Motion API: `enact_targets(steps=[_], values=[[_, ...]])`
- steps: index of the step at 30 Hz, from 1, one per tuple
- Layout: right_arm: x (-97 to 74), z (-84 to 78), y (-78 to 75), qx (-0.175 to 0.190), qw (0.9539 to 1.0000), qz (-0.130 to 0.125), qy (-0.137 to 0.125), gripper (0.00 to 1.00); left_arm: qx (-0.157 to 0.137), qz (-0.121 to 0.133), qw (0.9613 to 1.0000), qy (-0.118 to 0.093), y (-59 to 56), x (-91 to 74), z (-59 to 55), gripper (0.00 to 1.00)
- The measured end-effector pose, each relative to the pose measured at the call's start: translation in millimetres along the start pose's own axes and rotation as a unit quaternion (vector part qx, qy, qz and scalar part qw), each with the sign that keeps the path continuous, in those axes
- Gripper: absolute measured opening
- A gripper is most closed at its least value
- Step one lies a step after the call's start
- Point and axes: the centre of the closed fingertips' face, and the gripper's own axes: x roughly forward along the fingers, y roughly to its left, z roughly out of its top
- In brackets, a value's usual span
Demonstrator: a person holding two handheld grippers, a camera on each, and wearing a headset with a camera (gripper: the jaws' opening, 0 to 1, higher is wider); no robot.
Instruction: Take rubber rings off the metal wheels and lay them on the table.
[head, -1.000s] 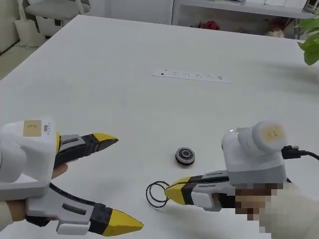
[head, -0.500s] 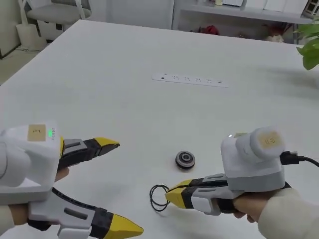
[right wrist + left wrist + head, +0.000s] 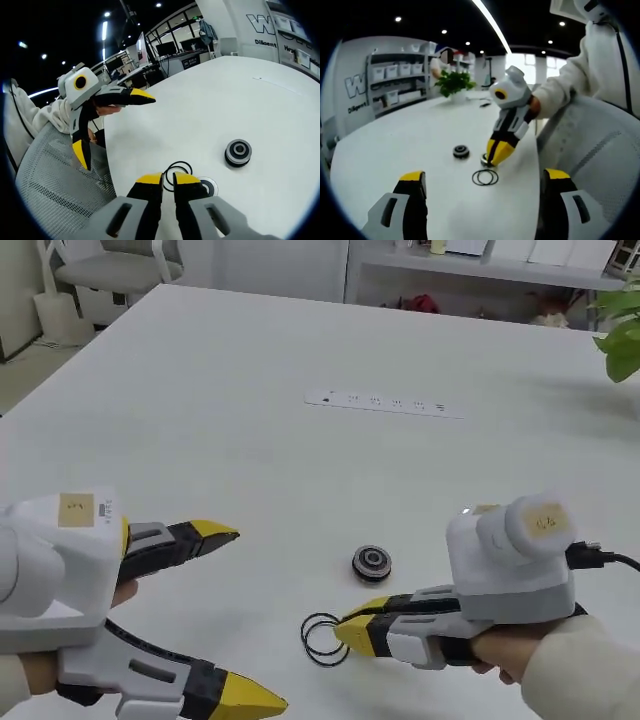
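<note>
Two rings (image 3: 322,638) by right gripper (image 3: 168,178); its view adds seemingly bare wheel (image 3: 207,187).

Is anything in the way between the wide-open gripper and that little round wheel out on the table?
Nothing visible. Bare table lies between the left gripper and the metal wheel; the rubber rings lie off to the side.

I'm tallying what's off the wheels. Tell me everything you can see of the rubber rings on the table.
Two thin black rubber rings lie flat and overlapping on the white table, loose. The closed yellow tips of the right gripper sit at their edge; contact can't be judged.
</note>
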Motion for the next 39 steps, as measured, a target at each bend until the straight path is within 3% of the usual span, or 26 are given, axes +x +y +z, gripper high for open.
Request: enact_targets(steps=[17,27,36,39], values=[[-13.9,18.0,-9.9,0.002,0.9993,-0.019,-0.033,0.07,0.005,0.004,1.0000,0.001,-0.4,-1.8,1.8,0.99],[-33.9,39.6,-19.0,0.018,0.9961,-0.031,-0.081,0.08,0.005,0.009,0.9999,0.001,-0.5,-7.3,5.4,0.99],[-56.9,56.5,-28.6,0.017,0.9930,-0.031,-0.113,0.16,0.018,0.016,0.9997,-0.007,4.5,-15.8,24.6,1.00],[-67.3,63.0,-30.0,-0.009,0.9920,-0.040,-0.120,0.18,0.021,0.012,0.9997,-0.011,4.2,-19.0,33.1,1.00]])
